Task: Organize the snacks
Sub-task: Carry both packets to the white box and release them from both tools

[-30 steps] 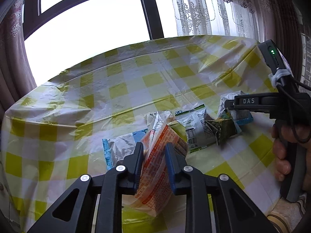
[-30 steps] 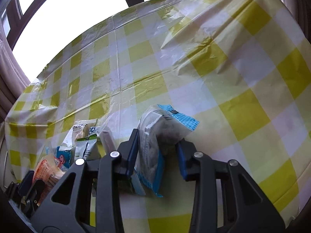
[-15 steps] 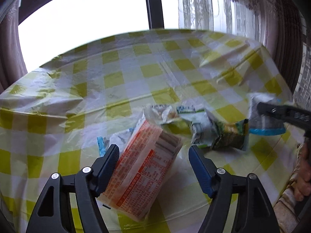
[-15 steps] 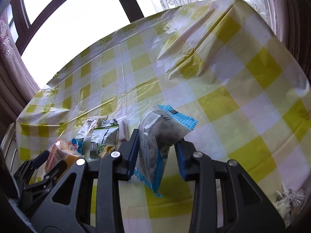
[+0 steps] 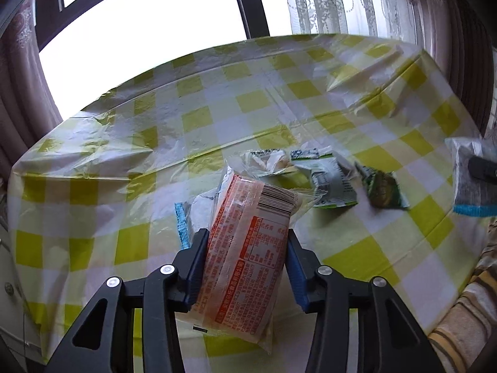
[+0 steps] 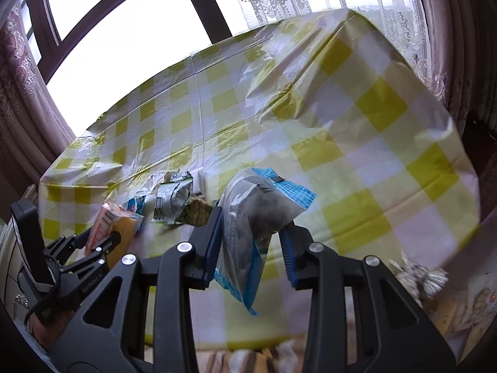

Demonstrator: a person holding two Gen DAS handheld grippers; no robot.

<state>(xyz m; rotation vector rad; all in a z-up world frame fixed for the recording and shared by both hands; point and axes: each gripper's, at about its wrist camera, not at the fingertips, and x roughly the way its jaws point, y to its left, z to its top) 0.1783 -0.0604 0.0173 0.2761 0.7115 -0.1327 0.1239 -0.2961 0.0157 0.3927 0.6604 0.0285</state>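
Your left gripper [image 5: 245, 267] is closing, pads against the orange snack packet [image 5: 248, 261], lifted over the surface [image 5: 236, 108], long axis pointing away. Your right gripper [image 6: 251, 245] clamps the blue-edged packet [image 6: 254, 214], upright.

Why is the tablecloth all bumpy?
The yellow checked tablecloth is thin plastic, and it is creased into raised folds, worst near the far right corner. The loose snack packets lie jumbled and overlapping. Nothing looks spilled or torn.
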